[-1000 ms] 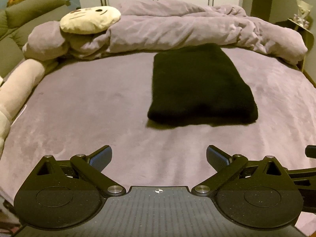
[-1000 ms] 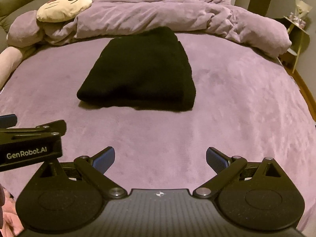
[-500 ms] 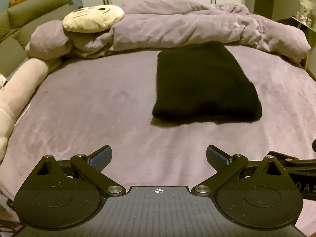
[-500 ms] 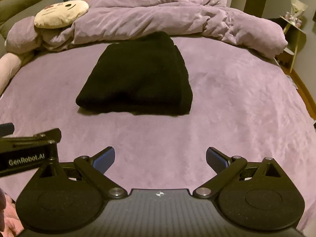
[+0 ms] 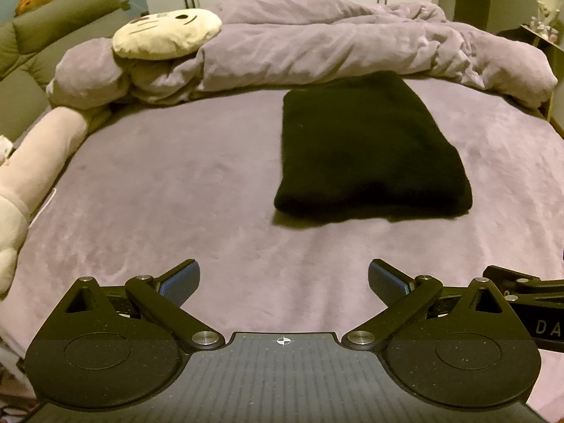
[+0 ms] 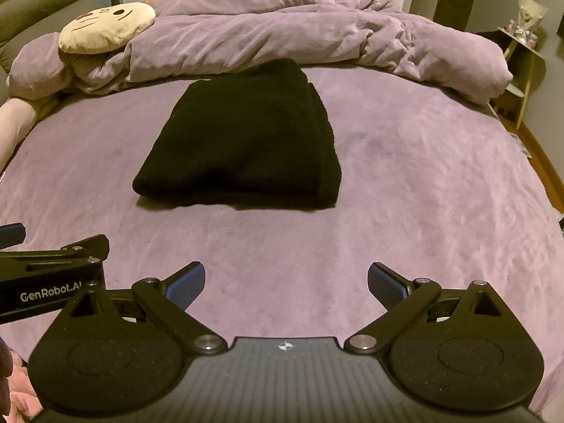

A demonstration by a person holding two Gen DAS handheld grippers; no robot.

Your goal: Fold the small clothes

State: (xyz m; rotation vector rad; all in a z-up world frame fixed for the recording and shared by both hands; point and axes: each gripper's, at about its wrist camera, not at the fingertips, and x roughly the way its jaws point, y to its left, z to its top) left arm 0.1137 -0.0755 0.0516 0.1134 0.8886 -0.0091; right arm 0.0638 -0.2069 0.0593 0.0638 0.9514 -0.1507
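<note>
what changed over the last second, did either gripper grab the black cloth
No grab. Both views shifted slightly, so the grippers drifted a little, and the right gripper's body now shows more at the left view's right edge. The left gripper and right gripper stayed open and empty, short of the folded black cloth, which lies unmoved on the purple bed.

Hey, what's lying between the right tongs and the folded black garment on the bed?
Nothing: the right wrist view shows only bare purple bedsheet between the open right tongs and the black garment.
</note>
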